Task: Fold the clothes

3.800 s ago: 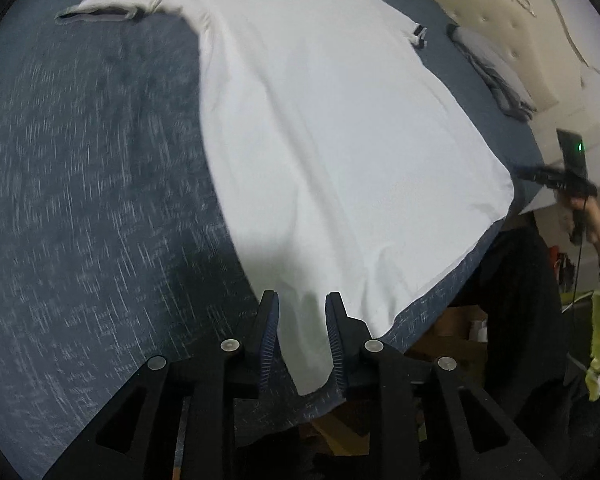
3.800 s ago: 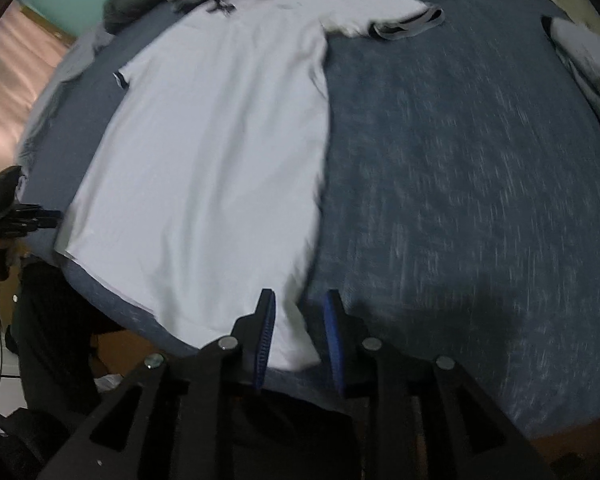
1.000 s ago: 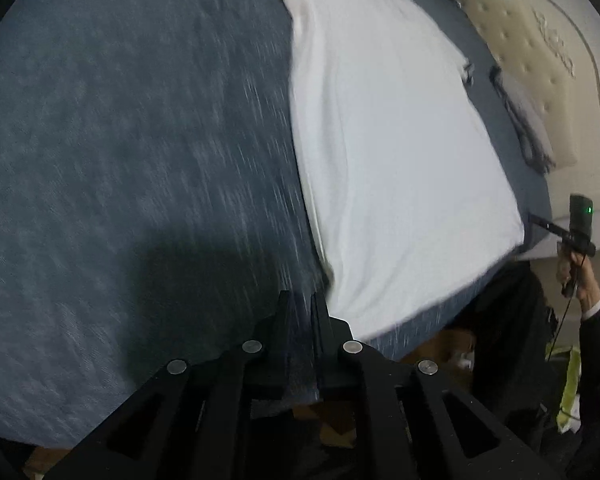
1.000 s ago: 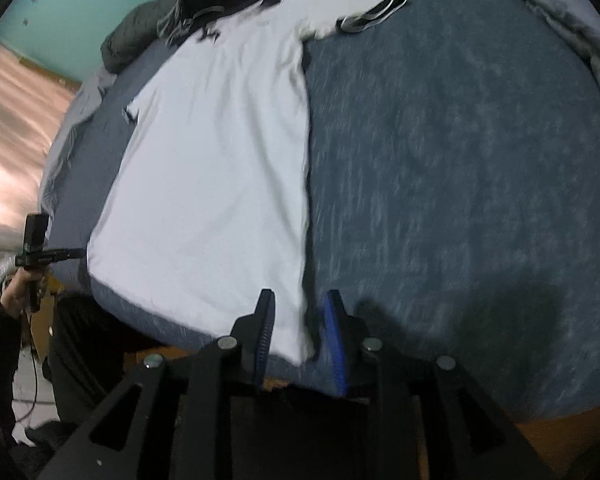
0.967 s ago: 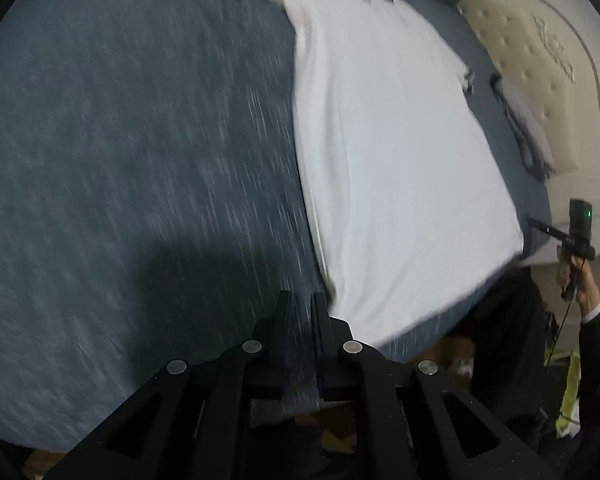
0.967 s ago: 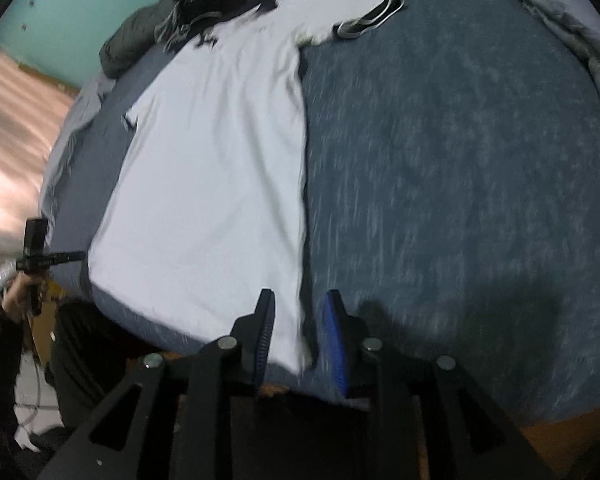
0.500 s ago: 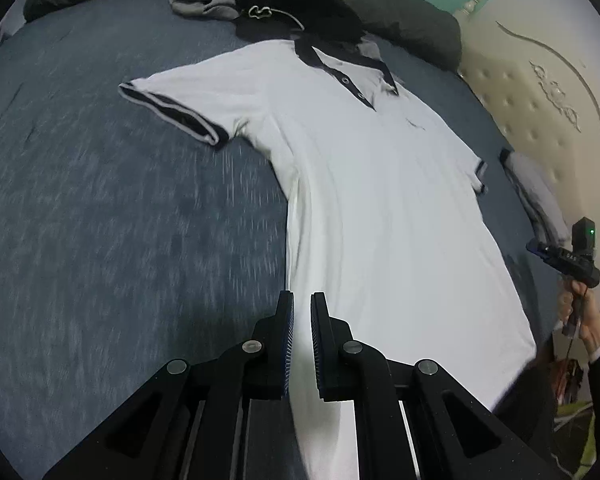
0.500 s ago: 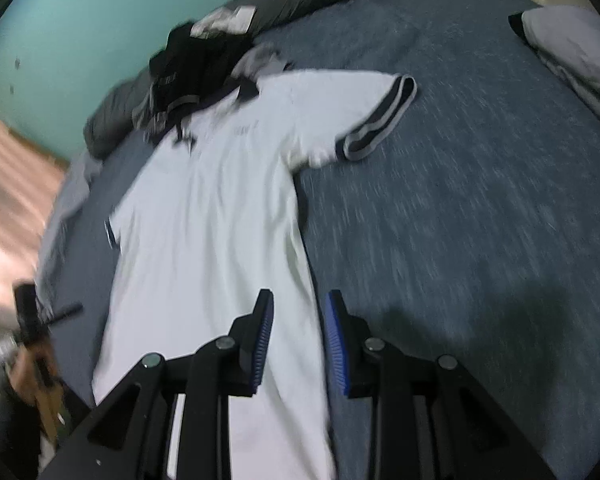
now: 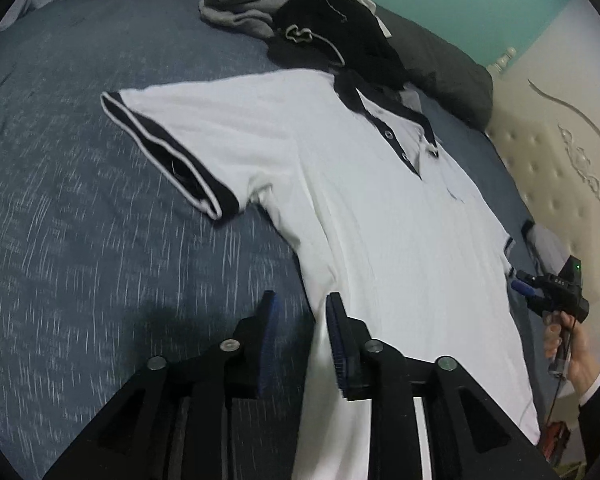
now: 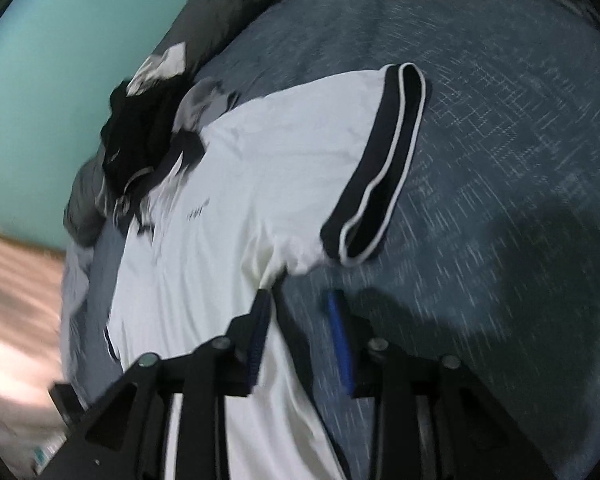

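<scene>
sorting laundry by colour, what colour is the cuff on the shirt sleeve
Black with a thin white stripe on the sleeve cuff; clearest in the right wrist view.

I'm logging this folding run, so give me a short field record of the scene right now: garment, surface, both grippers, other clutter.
garment: white polo shirt, spread flat, dark-trimmed sleeves out to both sides
surface: blue-grey bedspread
left gripper: open, over the shirt's side edge below one sleeve
right gripper: open, over the opposite side edge below the other sleeve
clutter: pile of dark and grey clothes beyond the collar
</scene>
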`<state>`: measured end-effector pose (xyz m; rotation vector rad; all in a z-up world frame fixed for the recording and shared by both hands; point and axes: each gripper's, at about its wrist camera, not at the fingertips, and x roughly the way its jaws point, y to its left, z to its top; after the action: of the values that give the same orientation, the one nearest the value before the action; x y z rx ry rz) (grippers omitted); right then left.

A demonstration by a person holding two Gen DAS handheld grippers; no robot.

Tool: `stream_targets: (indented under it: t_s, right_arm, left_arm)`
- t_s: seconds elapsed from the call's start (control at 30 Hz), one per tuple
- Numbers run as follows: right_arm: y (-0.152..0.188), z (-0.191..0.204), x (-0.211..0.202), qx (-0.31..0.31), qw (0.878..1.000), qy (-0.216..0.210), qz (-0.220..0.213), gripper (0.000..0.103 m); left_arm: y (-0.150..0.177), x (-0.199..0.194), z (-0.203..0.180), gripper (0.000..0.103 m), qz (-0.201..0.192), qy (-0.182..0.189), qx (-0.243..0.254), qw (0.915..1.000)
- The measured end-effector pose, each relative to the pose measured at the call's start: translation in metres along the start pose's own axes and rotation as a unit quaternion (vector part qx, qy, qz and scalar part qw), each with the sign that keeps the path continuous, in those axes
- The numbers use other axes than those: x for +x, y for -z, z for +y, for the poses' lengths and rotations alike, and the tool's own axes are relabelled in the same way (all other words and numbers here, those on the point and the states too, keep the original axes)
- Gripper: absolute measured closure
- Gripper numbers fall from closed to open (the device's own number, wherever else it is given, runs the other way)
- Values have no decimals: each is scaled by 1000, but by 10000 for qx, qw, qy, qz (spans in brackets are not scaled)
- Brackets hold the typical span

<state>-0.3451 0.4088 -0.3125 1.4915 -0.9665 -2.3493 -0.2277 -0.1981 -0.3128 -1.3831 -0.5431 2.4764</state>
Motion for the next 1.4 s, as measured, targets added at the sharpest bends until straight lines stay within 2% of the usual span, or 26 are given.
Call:
stream_targets:
  t_s: [0.17,0.37,0.43,0.47,0.57,0.7,0.9,1.03,1.13,1.2,1.27,1.3,1.4]
  right_arm:
    - [-12,-14,8,399,9986,219,-279,67]
    - [-14,-23,13,519,9974,76,-487,67]
    - [-13,-22,12,463,9972,142,-578,78]
    - [-13,-21,11,419,9970,179,-625,87]
    - [-14,-19,10,253,9963,300,-770,98]
    - [-23,-23,5,229,9936,409,-1025,98]
    - [-40,-22,3,36,9924,444,-1151,98]
    - [-38,-27,9,31,9959,448,-791,98]
    - [-35,-35,12,122,9984,185,-524,94]
    - [-41,-36,12,170,9983,167,-523,81]
    - [-49,-37,11,183,9978,222,-592,74]
    - [-53,-37,10,189,9975,249,-627,66]
    - [-66,-38,9,208,9966,331,-730,57]
  left_arm:
    - [-2,6,0,69,-319,-100,15,9994]
    - [-3,3,-2,69,-531,-82,57,9985]
    - [-4,2,-1,69,-602,-70,14,9982]
    - [-4,2,0,69,-614,-50,-13,9981]
    - [-4,3,1,69,-624,0,-57,9980]
    - [-3,7,1,69,-574,29,-46,9983]
    - [-5,5,2,69,-607,33,-53,9981]
    - [-5,6,3,69,-598,47,-72,9982]
    - [-4,7,4,69,-585,65,-105,9982]
    - [-4,7,5,69,-584,79,-128,9982]
    - [-4,6,6,69,-590,79,-136,9981]
    - [-4,6,6,69,-592,83,-138,9981]
    - [-5,6,4,68,-601,90,-122,9981]
